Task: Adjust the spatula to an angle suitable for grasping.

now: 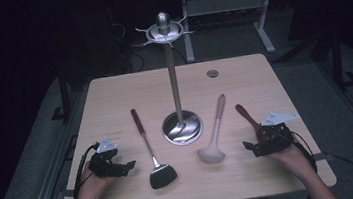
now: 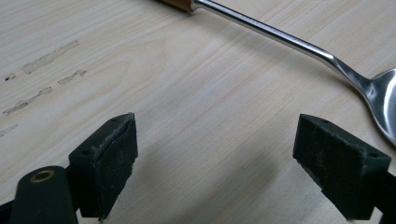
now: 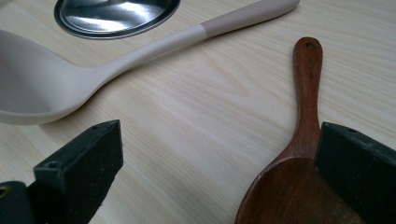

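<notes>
The left gripper [image 2: 212, 154] sits at the bottom of the frame, its black jaws spread wide over bare pale wooden table [image 2: 187, 93]. Across the upper right runs a metal spatula [image 2: 299, 44], its wooden grip at the top edge, its blade at the right edge.

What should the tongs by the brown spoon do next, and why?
Probably slide the right tongs a little sideways over the wooden spoon and close. They are open, and the spoon lies by one jaw, not yet between both. The rack with bare hooks suggests hanging the utensils.
</notes>
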